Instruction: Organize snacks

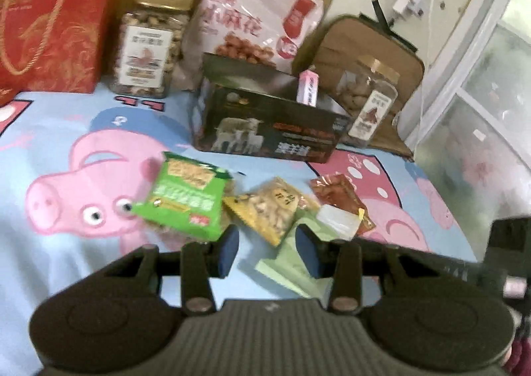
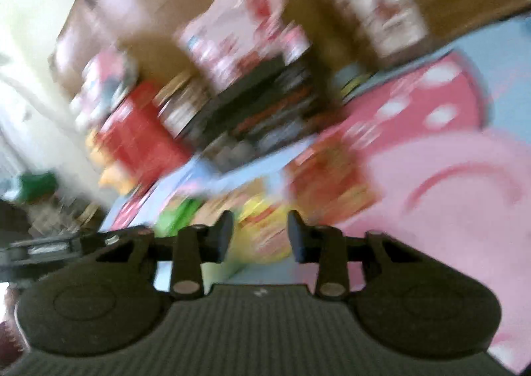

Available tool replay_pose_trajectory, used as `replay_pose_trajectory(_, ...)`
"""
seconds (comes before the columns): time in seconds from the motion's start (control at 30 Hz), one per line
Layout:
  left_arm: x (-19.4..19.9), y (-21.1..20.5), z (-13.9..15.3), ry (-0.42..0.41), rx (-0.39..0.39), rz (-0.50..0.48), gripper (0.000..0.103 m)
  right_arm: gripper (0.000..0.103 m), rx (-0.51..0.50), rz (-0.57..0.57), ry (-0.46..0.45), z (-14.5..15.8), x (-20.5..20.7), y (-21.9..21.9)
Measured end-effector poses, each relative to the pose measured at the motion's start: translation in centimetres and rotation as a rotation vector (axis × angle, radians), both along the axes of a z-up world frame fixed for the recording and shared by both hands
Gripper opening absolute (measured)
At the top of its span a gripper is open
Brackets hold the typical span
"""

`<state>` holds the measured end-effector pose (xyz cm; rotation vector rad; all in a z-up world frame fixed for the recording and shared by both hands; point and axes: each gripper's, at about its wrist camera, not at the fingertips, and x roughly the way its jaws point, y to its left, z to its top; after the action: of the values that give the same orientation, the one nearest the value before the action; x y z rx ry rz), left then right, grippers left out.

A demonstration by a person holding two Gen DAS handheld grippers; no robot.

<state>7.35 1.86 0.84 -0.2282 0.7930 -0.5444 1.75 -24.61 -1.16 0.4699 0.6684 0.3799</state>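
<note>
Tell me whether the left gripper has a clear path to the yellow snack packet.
Probably yes. The left gripper has open jaws, empty, with the yellow snack packet lying just ahead; nothing stands between, though the green packet crowds its left.

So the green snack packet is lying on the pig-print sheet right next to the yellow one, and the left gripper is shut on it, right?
Not quite. The left wrist view shows the left gripper open and holding nothing. The green snack packet does lie on the pig-print sheet beside the yellow packet.

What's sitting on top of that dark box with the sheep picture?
A small pink carton stands upright on the dark box. Behind the box a big pink snack bag leans; its lower edge is hidden by the box, as is whatever the box holds.
</note>
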Motion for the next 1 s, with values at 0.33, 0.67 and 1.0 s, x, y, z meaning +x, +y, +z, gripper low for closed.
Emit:
replay_pose_trajectory(0.33, -1.2, 5.5, -0.7, 0.035, -0.056, 0.105, 0.038, 0.038, -0.119, -0.089, -0.128, 2.3, -2.1, 0.9)
replay_pose_trajectory(0.67, -1.2, 5.6, -1.3, 0.069, -0.078, 0.094, 0.038, 0.037, -0.178, 0.099, -0.128, 2.0, -1.2, 4.4)
replay_pose_trajectory(1.0, -1.2, 4.9, -0.9, 0.073, -0.086, 0.1, 0.038, 0.037, -0.181, -0.209, -0.113, 8.0, 13.4, -2.3)
